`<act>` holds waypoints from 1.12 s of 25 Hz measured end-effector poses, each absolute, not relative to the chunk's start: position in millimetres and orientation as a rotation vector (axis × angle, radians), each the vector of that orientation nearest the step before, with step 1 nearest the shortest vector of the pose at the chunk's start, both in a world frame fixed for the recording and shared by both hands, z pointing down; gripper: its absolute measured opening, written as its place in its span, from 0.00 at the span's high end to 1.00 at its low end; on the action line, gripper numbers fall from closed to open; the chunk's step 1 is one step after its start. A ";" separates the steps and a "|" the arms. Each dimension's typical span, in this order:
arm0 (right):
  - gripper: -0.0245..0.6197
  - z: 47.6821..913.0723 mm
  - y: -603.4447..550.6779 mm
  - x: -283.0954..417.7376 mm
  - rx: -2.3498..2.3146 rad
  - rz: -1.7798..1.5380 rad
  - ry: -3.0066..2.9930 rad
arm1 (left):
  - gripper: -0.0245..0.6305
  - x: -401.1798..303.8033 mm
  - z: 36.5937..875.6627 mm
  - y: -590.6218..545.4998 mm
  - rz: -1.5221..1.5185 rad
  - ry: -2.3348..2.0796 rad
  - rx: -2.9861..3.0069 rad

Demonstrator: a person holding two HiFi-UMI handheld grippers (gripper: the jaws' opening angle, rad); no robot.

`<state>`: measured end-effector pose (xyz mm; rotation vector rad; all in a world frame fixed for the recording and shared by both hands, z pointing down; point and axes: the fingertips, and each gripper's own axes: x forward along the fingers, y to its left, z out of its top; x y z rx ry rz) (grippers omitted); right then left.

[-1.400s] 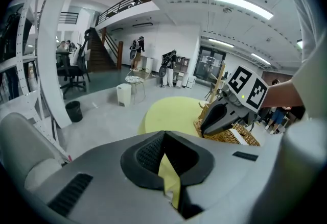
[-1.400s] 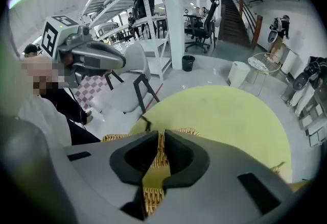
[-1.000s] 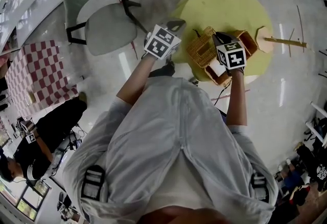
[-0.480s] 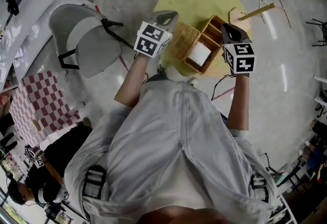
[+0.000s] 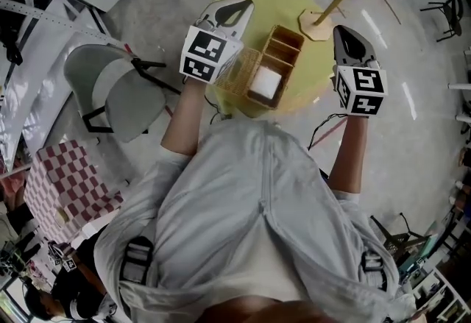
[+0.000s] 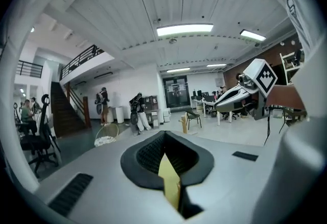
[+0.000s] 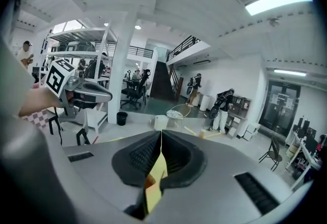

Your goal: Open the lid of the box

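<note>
Box [image 5: 272,64] of pale wood sits on the round yellow table [image 5: 257,5], toward the 6 o'clock edge of the tabletop, with its woven lid [image 5: 239,73] thrown open and lying flat at the box's 9 o'clock side. Inside, a white block [image 5: 266,82] fills the nearer compartment, and smaller compartments lie at the far end. A wooden stand [image 5: 318,21] with a slanting stick rests on the table at 2 o'clock from the box.

Left gripper [image 5: 246,4] hangs at 10 o'clock from the box, its marker cube overlapping the lid's outer edge in the head view; whether it touches the lid cannot be told. In its own view the left gripper [image 6: 164,133] points out across the room, jaws pressed together tip to tip and empty.

Right gripper [image 5: 340,29] is at 3 o'clock from the box, apart from it and past the table's rim. Its own view shows the right gripper [image 7: 161,131] closing, tips already meeting, nothing between them.

A grey chair [image 5: 121,93] stands at 9 o'clock from the table
</note>
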<state>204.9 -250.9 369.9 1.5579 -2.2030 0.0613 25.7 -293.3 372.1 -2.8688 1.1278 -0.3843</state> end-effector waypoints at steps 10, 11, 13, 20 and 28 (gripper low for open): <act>0.92 310.5 -234.5 235.1 1.673 -0.105 -2.192 | 0.93 51.2 319.0 -280.9 -0.299 1.056 -2.760; 0.92 308.5 -234.2 235.2 1.669 -0.119 -2.186 | 0.93 52.0 316.9 -280.7 -0.289 1.055 -2.765; 0.93 305.4 -234.5 234.9 1.661 -0.135 -2.186 | 0.93 52.2 313.4 -281.2 -0.276 1.062 -2.765; 0.93 305.9 -235.8 233.1 1.649 -0.123 -2.193 | 0.93 54.2 312.5 -279.9 -0.287 1.060 -2.763; 0.93 309.0 -236.4 228.4 1.630 -0.119 -2.203 | 0.93 50.7 316.6 -281.2 -0.296 1.076 -2.767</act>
